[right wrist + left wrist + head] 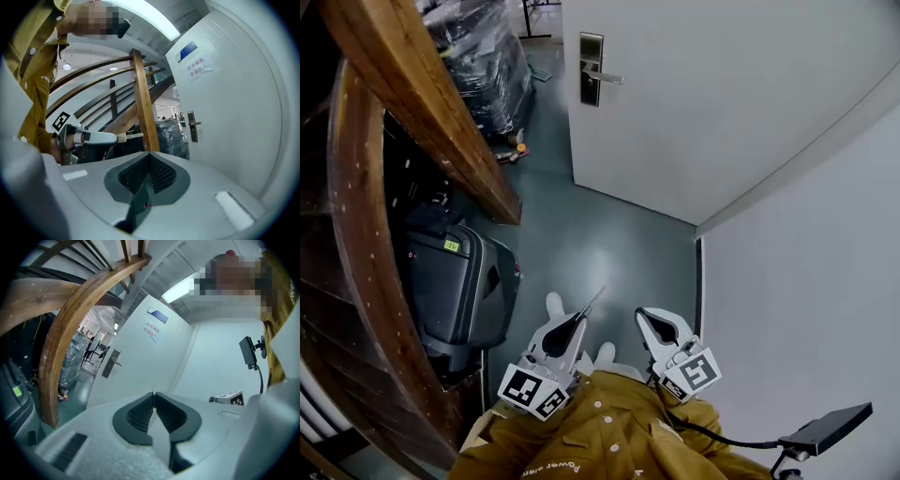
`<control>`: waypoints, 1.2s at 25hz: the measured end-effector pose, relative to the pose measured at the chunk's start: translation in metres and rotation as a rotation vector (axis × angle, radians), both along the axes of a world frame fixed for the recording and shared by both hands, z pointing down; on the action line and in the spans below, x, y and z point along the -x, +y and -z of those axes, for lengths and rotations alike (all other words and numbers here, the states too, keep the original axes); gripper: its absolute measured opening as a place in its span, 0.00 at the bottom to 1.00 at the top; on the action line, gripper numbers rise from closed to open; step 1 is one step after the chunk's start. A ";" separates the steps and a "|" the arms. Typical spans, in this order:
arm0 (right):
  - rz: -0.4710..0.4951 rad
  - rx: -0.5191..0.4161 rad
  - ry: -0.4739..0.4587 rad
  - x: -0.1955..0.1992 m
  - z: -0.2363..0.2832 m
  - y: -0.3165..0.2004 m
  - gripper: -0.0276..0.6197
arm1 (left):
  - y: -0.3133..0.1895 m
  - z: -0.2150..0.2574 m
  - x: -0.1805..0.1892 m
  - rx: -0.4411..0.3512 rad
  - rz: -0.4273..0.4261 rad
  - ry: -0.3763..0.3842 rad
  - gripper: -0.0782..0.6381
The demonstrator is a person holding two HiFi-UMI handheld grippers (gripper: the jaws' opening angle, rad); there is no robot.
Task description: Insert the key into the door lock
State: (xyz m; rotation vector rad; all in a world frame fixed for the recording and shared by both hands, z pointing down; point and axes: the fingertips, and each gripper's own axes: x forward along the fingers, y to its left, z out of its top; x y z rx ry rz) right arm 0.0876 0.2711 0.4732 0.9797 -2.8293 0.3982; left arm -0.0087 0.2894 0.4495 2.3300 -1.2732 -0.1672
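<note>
A white door (722, 84) stands ahead, well beyond both grippers, with a metal lock plate and lever handle (592, 70). The same lock plate (111, 363) shows in the left gripper view, and the lock plate (192, 125) in the right gripper view. My left gripper (578, 317) is shut on a thin key (592, 303) that points toward the door. From the side, the right gripper view shows the key (131, 135) sticking out of the left gripper (89, 137). My right gripper (649, 316) is beside it, shut, with nothing between its fingers.
A curved wooden stair rail (356, 234) and a slanted beam (441, 122) fill the left. A black case (455, 291) stands on the grey floor under them. Wrapped pallets (483, 56) sit at the back left. A white wall (806, 281) closes the right.
</note>
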 end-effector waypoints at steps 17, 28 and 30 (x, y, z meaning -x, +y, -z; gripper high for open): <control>-0.150 -0.025 -0.016 0.141 0.035 -0.184 0.05 | -0.187 0.024 0.166 -0.044 -0.050 0.051 0.14; -0.136 -0.048 -0.006 0.140 0.029 -0.294 0.05 | -0.284 0.019 0.170 -0.031 -0.025 0.044 0.14; -0.117 -0.057 -0.007 0.137 0.028 -0.321 0.05 | -0.308 0.020 0.163 -0.032 -0.015 0.037 0.14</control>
